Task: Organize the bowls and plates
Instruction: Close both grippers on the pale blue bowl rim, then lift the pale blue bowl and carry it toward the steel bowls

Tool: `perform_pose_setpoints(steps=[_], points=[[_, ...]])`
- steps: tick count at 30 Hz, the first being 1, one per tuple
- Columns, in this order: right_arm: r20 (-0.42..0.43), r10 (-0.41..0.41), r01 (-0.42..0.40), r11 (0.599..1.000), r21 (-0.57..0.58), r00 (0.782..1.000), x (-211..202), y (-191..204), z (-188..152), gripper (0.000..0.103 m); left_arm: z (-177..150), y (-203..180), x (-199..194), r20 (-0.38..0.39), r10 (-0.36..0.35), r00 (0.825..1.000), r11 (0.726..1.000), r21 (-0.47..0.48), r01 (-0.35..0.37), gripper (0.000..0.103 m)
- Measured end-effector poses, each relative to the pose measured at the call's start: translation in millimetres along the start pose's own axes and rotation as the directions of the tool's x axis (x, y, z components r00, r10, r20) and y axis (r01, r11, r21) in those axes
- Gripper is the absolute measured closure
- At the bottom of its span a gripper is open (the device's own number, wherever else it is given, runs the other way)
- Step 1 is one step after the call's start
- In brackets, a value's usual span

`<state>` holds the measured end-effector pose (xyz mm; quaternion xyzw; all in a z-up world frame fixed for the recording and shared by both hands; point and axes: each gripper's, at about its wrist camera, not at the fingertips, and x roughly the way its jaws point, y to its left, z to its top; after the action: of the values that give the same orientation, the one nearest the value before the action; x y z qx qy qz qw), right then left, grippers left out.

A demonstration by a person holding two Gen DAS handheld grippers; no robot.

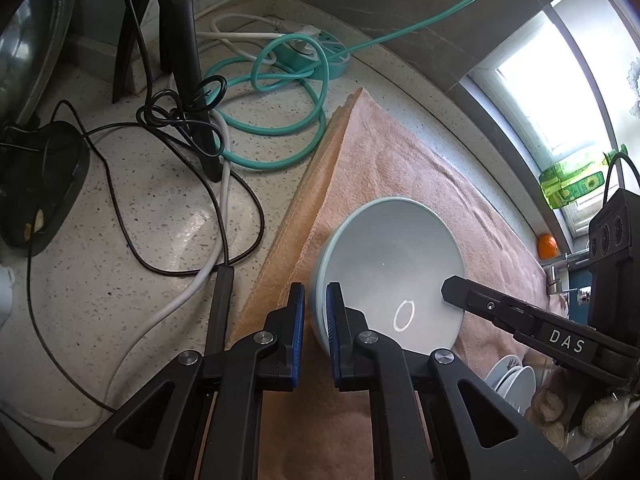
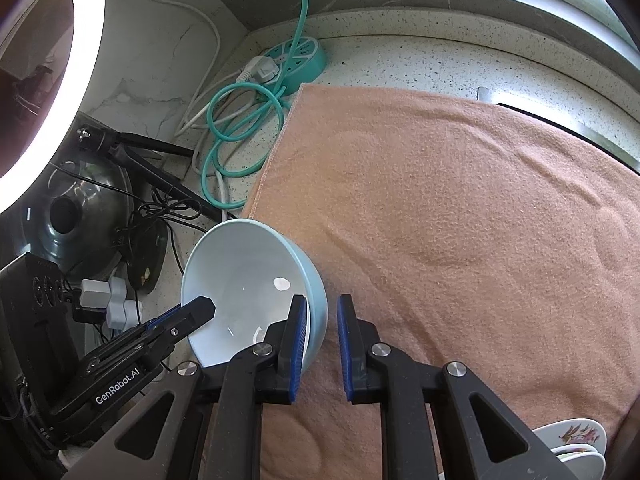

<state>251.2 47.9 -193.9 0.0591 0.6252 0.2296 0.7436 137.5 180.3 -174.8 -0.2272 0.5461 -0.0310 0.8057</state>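
Glossy, smooth pale-blue glazed bowl [image 1: 390, 268] on a matt, nubby peach terry towel [image 2: 460, 208]. Polished speckled stone countertop [image 1: 132, 264] alongside, with rubbery teal cable [image 1: 276, 136]. Matt black plastic gripper fingers [image 1: 280, 344] with ribbed blue pads [image 1: 298, 320] and shiny metal rivets.

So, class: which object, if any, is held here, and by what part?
The light blue bowl is held at its rim, which passes between the fingers of both the left gripper and the right gripper.

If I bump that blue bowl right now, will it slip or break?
The blue bowl looks glazed and shiny, so it is probably slippery and could chip if dropped. It sits tilted, with the left gripper and the right gripper each straddling its rim, so a bump might rock it. The pink towel beneath would likely soften a fall.
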Motion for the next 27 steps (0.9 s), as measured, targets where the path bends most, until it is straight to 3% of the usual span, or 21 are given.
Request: perform_pose_setpoints(steps=[2, 12, 27], points=[[-0.005, 0.011, -0.011, 1.000, 0.008, 1.000, 1.1, -0.7, -0.1, 0.096, 0.1, -1.0, 0.2, -0.001, -0.001, 1.000, 1.000, 0.001, 0.001, 0.094], [0.000, 0.017, -0.017, 0.999, 0.029, 1.000, -2.1, -1.2, -1.5, 0.097, 1.4, -4.6, -4.6, 0.007, 0.000, 1.000, 1.000, 0.007, 0.000, 0.094], [0.061, 0.046, -0.049, 0.998, 0.047, 0.997, -46.3, -1.5, -11.3, 0.096, -0.6, -28.4, -33.2, 0.050, -0.036, 0.998, 0.998, 0.053, 0.033, 0.094]])
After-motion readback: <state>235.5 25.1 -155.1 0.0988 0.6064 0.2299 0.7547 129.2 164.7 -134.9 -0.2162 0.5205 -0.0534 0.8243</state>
